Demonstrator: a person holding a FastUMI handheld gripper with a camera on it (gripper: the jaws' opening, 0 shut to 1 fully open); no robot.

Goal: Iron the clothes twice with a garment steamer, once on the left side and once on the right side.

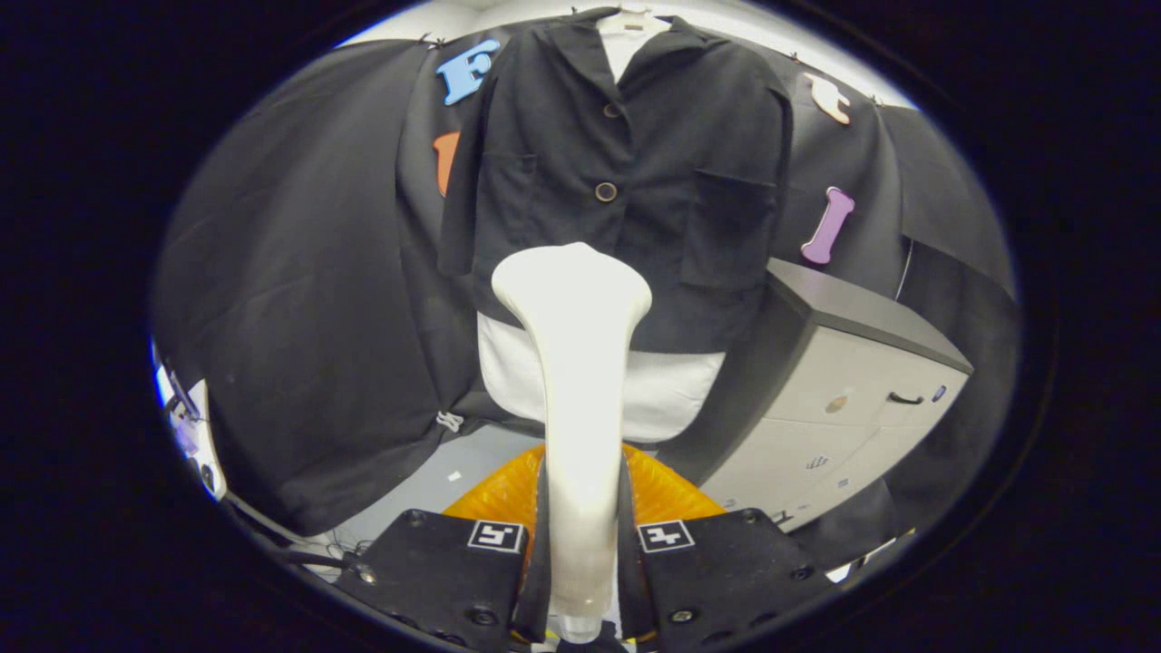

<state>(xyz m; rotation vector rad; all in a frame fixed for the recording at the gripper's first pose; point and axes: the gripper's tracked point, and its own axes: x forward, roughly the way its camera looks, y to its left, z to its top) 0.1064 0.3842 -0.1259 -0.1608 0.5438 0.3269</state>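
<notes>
- Black cloth drapes the booth behind a grey cabinet (843, 381) standing off to one side, beyond the fingers.
- Gripper (580, 553) is clenched on the smooth white garment steamer (573, 363), both fingers pressing its handle.
- Its long axis runs straight ahead, flared head toward the hanging jacket (626, 181).
- Jacket: dark matte fabric, buttoned, hanging upright just beyond the head; whether the two touch is unclear.

The white steamer (577, 381) stands upright between the fingers, clamped at its handle, its flared head before the jacket's lower front. The black jacket (617, 181) hangs buttoned (over a white shirt (667, 390)) just beyond.
</notes>
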